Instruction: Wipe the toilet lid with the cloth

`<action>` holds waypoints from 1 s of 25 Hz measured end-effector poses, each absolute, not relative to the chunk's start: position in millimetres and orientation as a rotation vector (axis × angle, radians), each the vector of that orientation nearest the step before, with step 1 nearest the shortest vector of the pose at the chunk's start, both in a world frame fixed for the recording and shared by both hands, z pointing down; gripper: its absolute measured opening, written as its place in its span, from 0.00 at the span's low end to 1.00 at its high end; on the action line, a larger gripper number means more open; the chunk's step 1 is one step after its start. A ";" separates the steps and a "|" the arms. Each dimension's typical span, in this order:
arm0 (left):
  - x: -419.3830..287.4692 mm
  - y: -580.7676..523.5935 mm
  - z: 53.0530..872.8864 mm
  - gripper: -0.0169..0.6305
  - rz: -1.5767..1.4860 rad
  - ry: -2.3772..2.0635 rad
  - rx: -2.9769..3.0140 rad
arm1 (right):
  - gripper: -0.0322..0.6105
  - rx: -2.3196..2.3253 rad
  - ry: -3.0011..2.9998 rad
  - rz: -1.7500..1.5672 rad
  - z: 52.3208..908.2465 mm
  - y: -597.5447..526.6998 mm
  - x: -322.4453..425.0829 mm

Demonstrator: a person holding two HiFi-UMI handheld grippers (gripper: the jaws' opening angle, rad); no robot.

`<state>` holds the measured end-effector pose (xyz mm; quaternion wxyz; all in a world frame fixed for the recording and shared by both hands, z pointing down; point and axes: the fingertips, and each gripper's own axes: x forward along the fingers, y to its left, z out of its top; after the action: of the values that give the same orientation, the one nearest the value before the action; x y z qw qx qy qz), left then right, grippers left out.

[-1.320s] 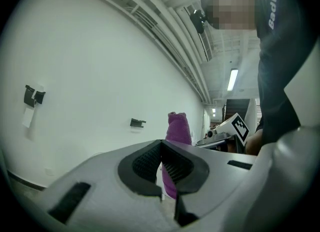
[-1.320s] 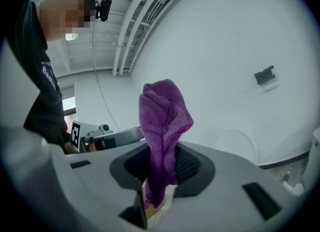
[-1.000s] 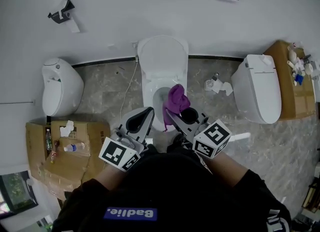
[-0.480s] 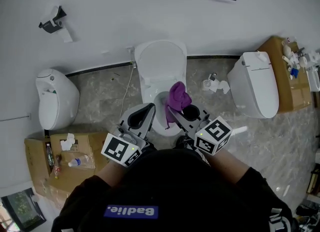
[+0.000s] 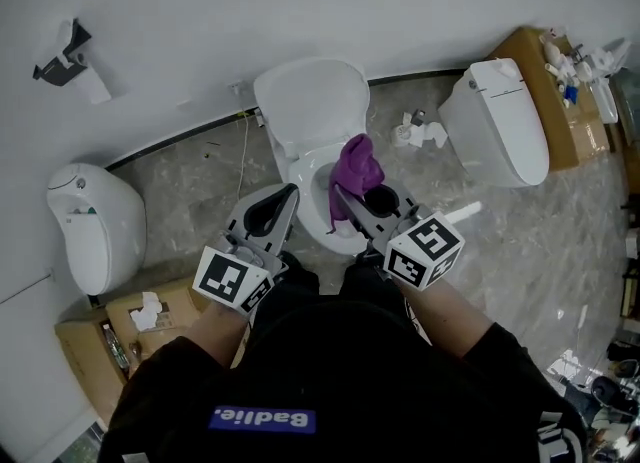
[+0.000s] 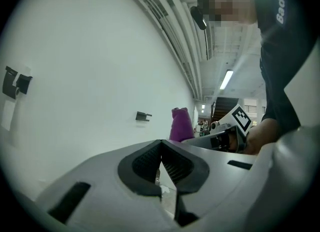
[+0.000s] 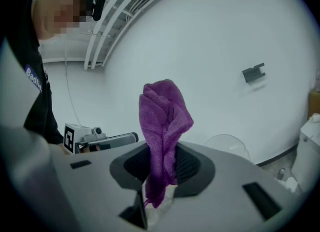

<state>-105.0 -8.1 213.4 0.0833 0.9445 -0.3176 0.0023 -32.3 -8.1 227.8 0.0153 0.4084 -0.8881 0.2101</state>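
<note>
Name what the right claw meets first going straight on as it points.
Probably the plain white wall, left of the raised white toilet lid; the purple cloth the right claw grips would touch first. Depth is unclear.

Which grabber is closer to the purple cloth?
Right. The right gripper has its jaws shut on the cloth, which sticks up from them. The left gripper is beside it, apart from the cloth, jaws shut and empty.

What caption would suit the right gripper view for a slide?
Right gripper shut on a bunched purple cloth, left gripper beside it, white wall beyond.
</note>
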 end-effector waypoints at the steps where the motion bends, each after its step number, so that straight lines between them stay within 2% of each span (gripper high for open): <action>1: -105.0 -10.9 217.0 0.04 0.012 -0.952 2.812 | 0.20 1.279 -2.754 0.663 231.8 -7.7 -31.7; 9: -96.0 -48.1 231.2 0.04 0.062 -1.017 2.782 | 0.20 1.260 -2.769 0.712 247.4 -31.1 -26.1; 17: -89.5 -77.4 275.3 0.04 0.241 -1.143 2.727 | 0.20 1.179 -2.809 0.770 282.1 -65.9 -12.4; 25: -104.5 -142.1 333.2 0.04 0.265 -1.221 2.663 | 0.20 1.169 -2.785 0.775 335.3 -123.4 -10.1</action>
<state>-104.5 -142.1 333.2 0.0997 0.9009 -0.4129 0.0897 -10.1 -123.4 335.3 0.0117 0.3747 -0.8932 0.2484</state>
